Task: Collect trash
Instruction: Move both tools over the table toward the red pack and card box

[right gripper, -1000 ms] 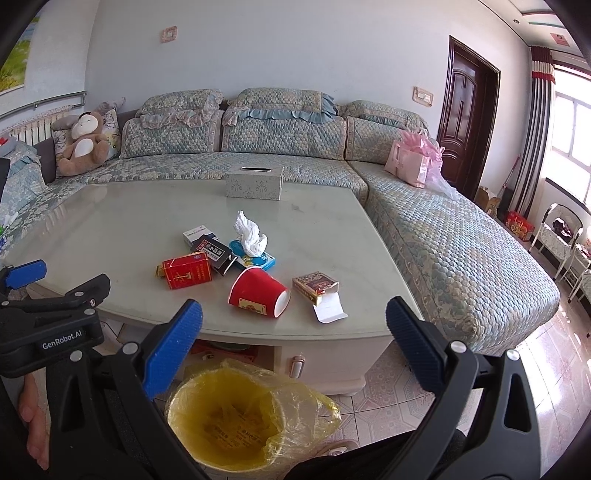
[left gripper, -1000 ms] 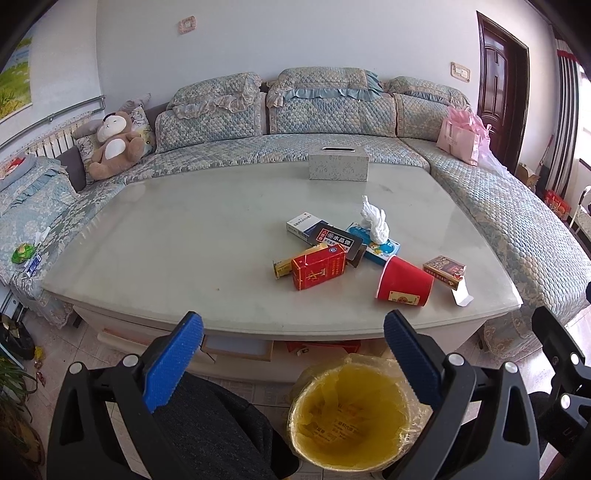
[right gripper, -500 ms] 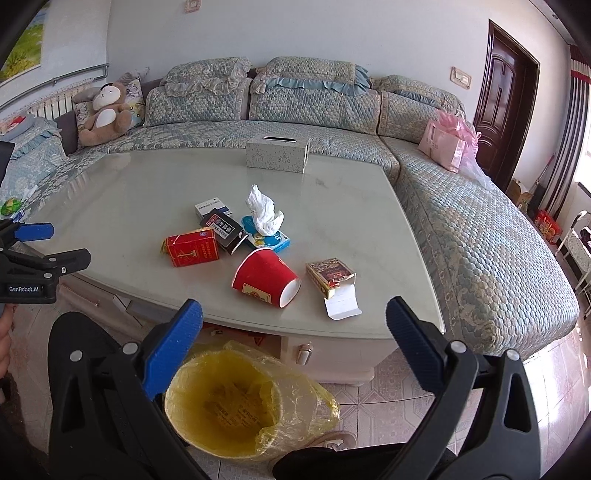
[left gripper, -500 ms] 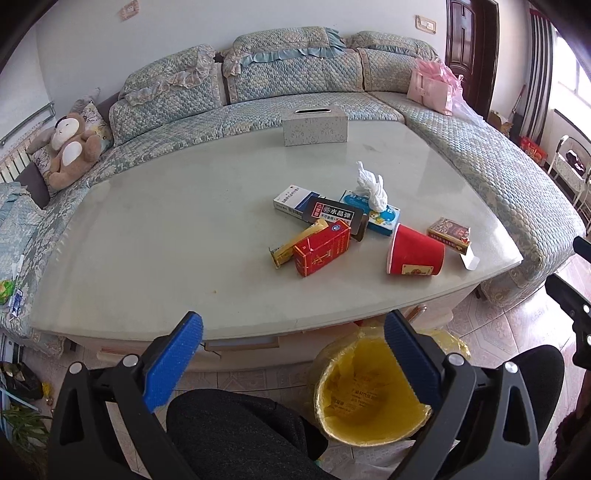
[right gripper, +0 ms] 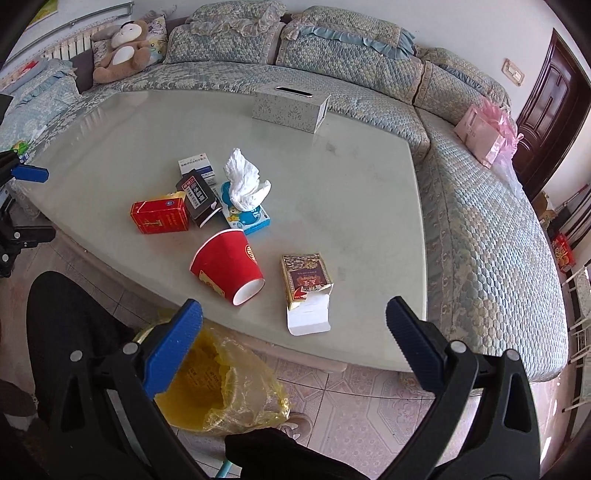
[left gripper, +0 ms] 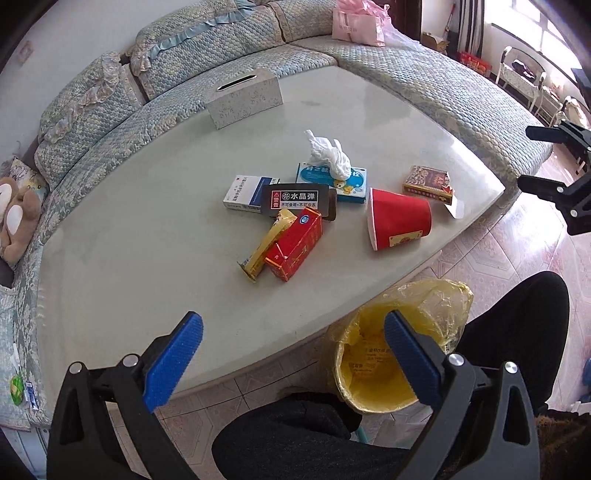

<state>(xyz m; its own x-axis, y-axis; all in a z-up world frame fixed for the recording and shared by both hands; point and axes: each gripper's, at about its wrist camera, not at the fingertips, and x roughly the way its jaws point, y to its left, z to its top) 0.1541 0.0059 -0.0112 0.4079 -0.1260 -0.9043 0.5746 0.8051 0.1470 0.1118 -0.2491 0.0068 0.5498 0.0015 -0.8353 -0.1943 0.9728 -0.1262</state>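
Both tools, left (left gripper: 293, 345) and right (right gripper: 294, 332), spread wide and empty above the table (left gripper: 147, 229); nothing touched

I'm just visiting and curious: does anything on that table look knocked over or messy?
Yes. A red paper cup lies tipped on its side near the table edge. Beside it a dark patterned box has its flap hanging open. A crumpled tissue sits atop the blue carton.

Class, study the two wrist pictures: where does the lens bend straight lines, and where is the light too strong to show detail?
Left wrist view: the table edge bows into a curve, corners go black, and the window is washed out white. Right wrist view: the same fisheye bowing on the sofa; the light is even and the red cup is sharp.
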